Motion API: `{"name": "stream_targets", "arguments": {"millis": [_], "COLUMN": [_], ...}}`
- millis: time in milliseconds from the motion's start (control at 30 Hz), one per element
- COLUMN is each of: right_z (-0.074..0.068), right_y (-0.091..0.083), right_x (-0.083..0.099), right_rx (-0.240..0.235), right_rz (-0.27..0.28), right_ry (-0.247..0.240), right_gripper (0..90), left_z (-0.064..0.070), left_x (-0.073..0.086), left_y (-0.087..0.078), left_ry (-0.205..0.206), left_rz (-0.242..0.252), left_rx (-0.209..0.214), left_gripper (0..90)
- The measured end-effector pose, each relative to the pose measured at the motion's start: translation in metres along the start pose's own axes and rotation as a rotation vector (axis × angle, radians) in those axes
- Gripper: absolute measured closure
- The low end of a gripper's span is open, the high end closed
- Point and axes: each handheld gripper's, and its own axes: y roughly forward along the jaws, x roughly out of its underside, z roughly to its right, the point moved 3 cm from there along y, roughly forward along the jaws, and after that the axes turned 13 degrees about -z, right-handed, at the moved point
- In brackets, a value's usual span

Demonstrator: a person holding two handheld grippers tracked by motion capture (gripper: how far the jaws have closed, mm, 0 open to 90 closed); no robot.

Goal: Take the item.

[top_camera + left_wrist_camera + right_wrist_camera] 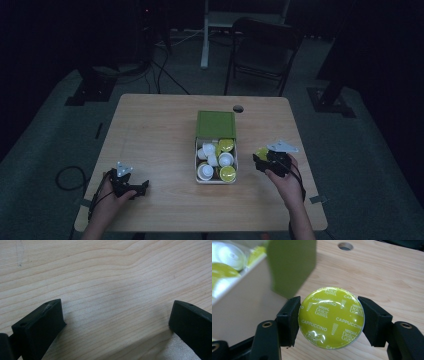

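While resting beside the box (pixel 216 131):
Right gripper (pixel 329 322): pinching a green capsule (pixel 331 321), just right of it.
Left gripper (pixel 115 322): lying spread, well left, holding nothing.

Capsule (pixel 331 318) lid: glossy foil. Tabletop (pixel 387 277): pale, smooth wood grain. Right gripper (pixel 329 320): matt black plastic. Box (pixel 216 125): matt card.
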Motion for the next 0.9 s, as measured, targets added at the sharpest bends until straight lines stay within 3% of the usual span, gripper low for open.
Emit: {"name": "stream_targets", "arguments": {"millis": [900], "right_z": [0.053], "right_y": [0.015], "right_x": [0.050], "right_rx": [0.079], "right_rz": [-0.074], "right_ry": [0.148], "right_gripper": [37.8], "left_z": [0.000], "left_x": [0.000], "left_y": [0.000], "left_ry": [-0.001], "left_rz": [0.001], "left_rx": [0.001], "left_gripper": [0.1]}}
